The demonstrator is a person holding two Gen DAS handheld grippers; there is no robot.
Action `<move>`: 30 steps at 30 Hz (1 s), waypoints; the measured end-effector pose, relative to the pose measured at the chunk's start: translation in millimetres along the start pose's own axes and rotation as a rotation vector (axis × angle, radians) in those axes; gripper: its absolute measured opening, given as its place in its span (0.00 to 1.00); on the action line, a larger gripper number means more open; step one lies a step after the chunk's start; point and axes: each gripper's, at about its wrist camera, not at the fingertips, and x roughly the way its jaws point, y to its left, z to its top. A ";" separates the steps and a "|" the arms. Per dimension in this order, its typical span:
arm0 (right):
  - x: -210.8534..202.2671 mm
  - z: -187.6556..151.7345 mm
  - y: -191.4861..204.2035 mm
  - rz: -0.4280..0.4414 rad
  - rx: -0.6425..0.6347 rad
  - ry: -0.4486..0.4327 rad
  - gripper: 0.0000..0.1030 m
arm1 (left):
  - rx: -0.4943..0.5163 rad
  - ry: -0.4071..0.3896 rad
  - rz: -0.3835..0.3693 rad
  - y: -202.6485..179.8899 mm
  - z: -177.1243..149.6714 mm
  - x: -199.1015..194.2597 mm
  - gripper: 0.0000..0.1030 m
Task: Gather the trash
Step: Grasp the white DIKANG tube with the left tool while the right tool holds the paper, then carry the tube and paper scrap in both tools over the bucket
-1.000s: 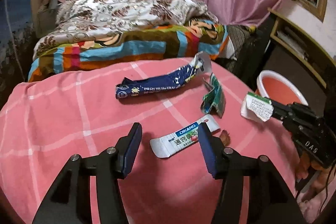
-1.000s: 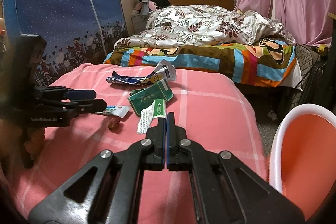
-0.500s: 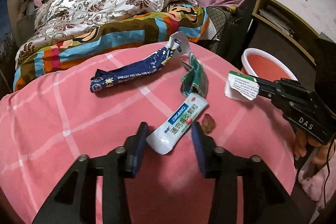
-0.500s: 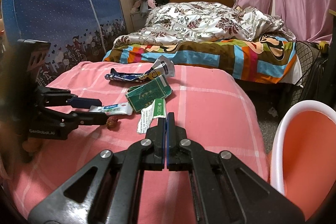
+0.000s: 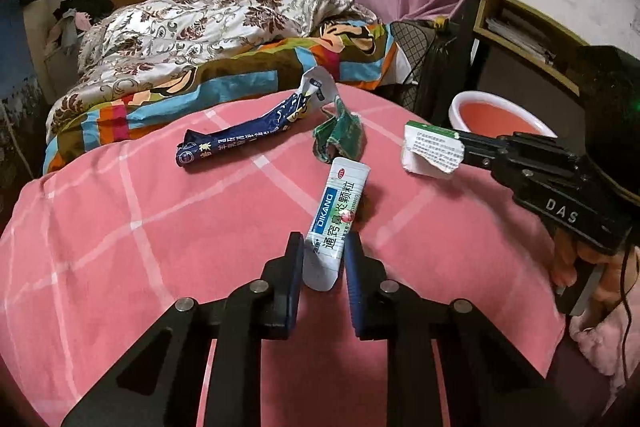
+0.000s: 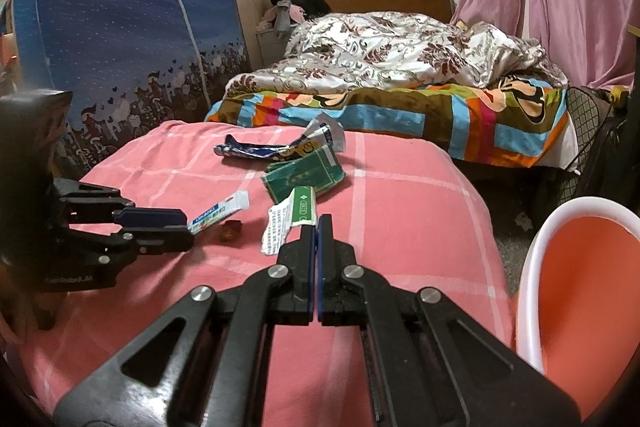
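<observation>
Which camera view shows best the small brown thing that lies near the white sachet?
The right wrist view. There the small brown thing lies in the open on the pink cloth, just past the white sachet. In the left wrist view the sachet hides most of it; only a dark edge shows.

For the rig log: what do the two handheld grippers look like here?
Both are black linkage frames with silver rivets and blue-padded fingers. The left gripper carries faint white lettering on its side; the right gripper reads "DAS", with a thin black cable hanging beside a fluffy pink sleeve.
</observation>
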 end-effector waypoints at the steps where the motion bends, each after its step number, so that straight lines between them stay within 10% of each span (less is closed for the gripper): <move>1: -0.8 -0.3 1.3 0.003 -0.003 -0.002 0.00 | -0.006 -0.007 0.000 -1.7 -0.4 -2.5 0.16; 11: -12.9 -1.4 4.2 0.010 -0.002 -0.040 0.00 | -0.075 -0.106 0.047 -13.9 3.7 -28.3 0.16; 30: -127.6 0.3 -26.9 -0.247 0.019 -0.495 0.00 | -0.028 -0.443 -0.021 -92.2 63.8 -60.8 0.17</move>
